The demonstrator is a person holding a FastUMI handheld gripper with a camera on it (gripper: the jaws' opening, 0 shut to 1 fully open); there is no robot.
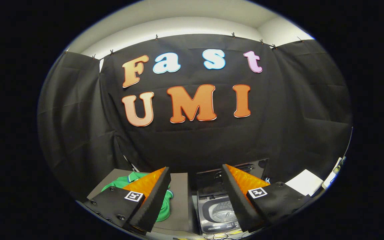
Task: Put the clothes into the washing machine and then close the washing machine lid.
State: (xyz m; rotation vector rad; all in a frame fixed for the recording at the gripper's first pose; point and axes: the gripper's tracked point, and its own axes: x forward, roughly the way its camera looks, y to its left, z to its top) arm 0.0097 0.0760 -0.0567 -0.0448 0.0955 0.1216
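Observation:
My gripper (196, 170) is held high and open, with nothing between its fingers. Below and beyond the left finger a green garment (118, 182) lies crumpled on a grey table (179, 200); the finger covers part of it. A small top-loading washing machine (217, 213) stands below, between the fingers and close to the right one. Its dark lid (212, 178) is raised upright at the back, and the metal drum shows inside.
Black cloth hangs as the booth wall (78, 126) behind the table and machine. A white sheet-like object (305, 181) lies to the right of the machine. Some cables show on the surface in front of the washer.

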